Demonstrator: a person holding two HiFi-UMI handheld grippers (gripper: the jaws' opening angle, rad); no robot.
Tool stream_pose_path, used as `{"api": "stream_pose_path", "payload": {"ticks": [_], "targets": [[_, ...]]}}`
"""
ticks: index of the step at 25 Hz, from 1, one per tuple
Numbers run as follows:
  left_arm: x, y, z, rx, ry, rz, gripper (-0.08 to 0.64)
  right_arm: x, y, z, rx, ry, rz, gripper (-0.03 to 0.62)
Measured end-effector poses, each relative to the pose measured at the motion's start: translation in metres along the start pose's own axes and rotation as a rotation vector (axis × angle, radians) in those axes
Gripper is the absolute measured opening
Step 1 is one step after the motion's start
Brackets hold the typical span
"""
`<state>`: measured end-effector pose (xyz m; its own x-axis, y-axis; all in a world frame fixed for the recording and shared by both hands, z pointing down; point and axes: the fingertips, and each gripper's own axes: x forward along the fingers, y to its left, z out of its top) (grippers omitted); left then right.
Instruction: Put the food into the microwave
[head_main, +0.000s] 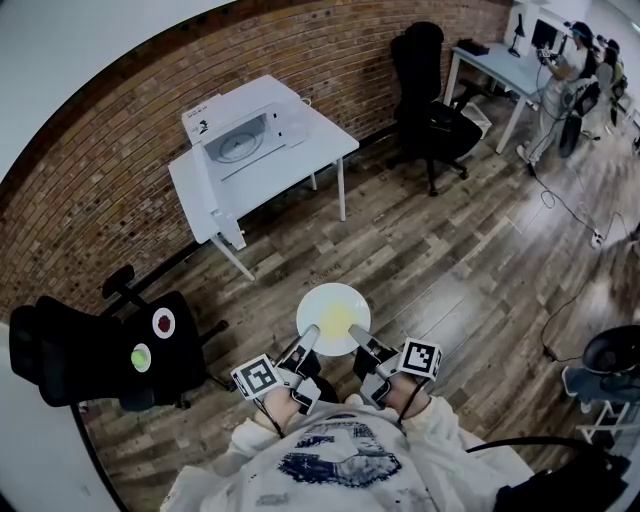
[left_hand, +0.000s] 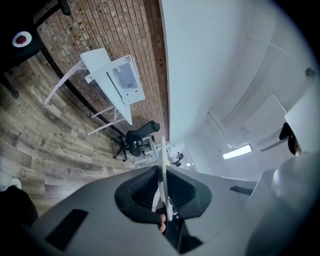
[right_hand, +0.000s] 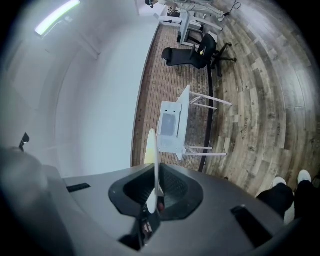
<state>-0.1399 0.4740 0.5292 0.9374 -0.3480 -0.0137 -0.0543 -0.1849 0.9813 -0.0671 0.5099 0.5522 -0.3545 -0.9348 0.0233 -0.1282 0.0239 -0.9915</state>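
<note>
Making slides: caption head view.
Left claw and right claw hold a round white plate of yellow food; open white microwave ahead.

Both arms are held close in front of the chest, pale sleeves bent at the elbows. The left gripper (head_main: 306, 343) and the right gripper (head_main: 359, 337) point forward and slightly inward (marker cubes facing up). Each gripper's jaws are clamped on the near rim of one plate (head_main: 333, 318), left and right of its centre, carrying it level.
</note>
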Motion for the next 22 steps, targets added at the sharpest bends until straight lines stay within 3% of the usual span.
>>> {"api": "stream_pose_path", "payload": {"ticks": [9, 15, 19, 22], "targets": [[0.030, 0.002, 0.004, 0.019, 0.018, -0.005, 0.038, 0.004, -0.005, 0.028, -0.007, -0.013, 0.022, 0.031], [0.056, 0.015, 0.021, -0.012, 0.029, -0.009, 0.038, 0.023, -0.016, 0.052, 0.003, -0.020, -0.004, 0.031], [0.064, 0.047, 0.057, 0.197, 0.073, 0.159, 0.039, 0.048, -0.019, 0.075, 0.005, -0.019, -0.008, 0.031], [0.094, 0.037, 0.075, 0.057, 0.043, 0.040, 0.039, 0.074, -0.023, 0.094, 0.001, -0.016, -0.016, 0.031]]}}
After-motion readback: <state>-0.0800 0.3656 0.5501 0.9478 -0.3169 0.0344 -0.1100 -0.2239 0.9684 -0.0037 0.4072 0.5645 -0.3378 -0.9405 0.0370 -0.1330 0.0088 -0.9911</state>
